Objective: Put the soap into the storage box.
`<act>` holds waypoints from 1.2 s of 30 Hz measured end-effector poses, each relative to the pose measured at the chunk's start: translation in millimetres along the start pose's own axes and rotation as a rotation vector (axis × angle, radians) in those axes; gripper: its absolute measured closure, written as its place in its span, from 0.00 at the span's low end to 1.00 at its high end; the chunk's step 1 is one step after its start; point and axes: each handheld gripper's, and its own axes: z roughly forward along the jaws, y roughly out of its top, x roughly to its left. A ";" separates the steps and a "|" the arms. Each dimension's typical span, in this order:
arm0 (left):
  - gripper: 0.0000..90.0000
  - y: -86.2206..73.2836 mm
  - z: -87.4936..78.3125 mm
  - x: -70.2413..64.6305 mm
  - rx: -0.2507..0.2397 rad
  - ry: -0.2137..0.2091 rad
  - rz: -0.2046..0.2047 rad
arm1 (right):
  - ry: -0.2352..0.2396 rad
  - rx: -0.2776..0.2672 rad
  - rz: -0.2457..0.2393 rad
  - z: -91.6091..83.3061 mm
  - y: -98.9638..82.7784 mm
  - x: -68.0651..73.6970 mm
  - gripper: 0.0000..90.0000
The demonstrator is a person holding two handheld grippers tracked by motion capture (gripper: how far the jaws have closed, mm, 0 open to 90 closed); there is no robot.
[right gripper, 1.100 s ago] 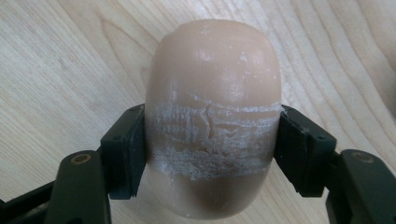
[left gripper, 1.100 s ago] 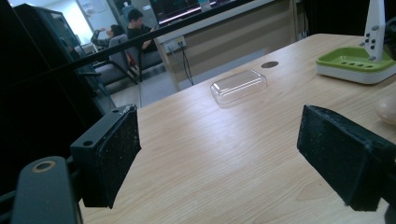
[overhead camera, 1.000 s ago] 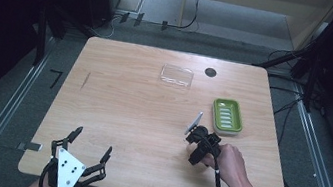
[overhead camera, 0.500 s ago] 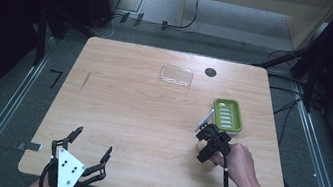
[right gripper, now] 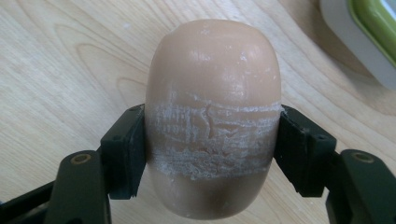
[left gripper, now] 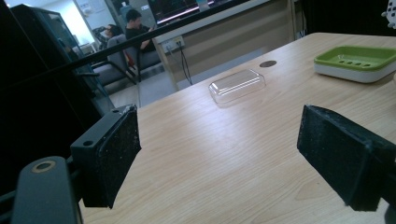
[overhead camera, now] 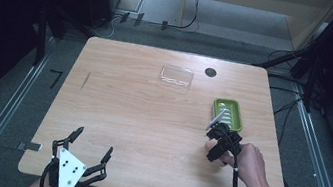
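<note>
Right gripper (right gripper: 210, 154) is clamped across the middle of a smooth, rounded, beige bar of soap (right gripper: 212, 116), held above the wooden counter (right gripper: 60, 60). Soap looks solid, moderately light, slippery; its scuffed white waist gives the best hold. A green plastic soap dish (right gripper: 373, 32) lies just ahead-right. Left gripper (left gripper: 219, 158) stands apart, empty.

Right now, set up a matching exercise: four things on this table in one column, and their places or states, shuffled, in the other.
1. bar of soap
2. green soap dish
3. clear lid
4. left gripper

A. jaws spread, nothing between them
B. clamped between the right gripper's jaws
C. lies alone toward the table's far edge
D. empty, beside the right gripper

Pairs: 1-B, 2-D, 3-C, 4-A
</note>
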 end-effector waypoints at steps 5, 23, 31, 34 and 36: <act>0.15 0.1 0.2 -0.4 0.001 0.000 0.004 | -0.002 -0.001 0.013 -1.2 -4.0 -6.2 0.37; 0.15 0.0 -0.3 0.0 -0.004 0.000 0.003 | -0.019 -0.009 0.080 -11.8 -17.3 -29.0 0.37; 0.15 0.1 -0.1 -0.5 -0.004 -0.002 0.005 | -0.022 -0.019 0.098 -16.2 -21.2 -37.8 0.37; 0.15 0.1 0.0 -0.8 -0.003 -0.003 0.006 | -0.028 -0.030 0.106 -19.7 -21.8 -41.1 0.37; 0.15 0.1 0.0 -0.9 -0.001 -0.003 0.008 | -0.030 -0.031 0.106 -21.2 -22.4 -42.5 0.37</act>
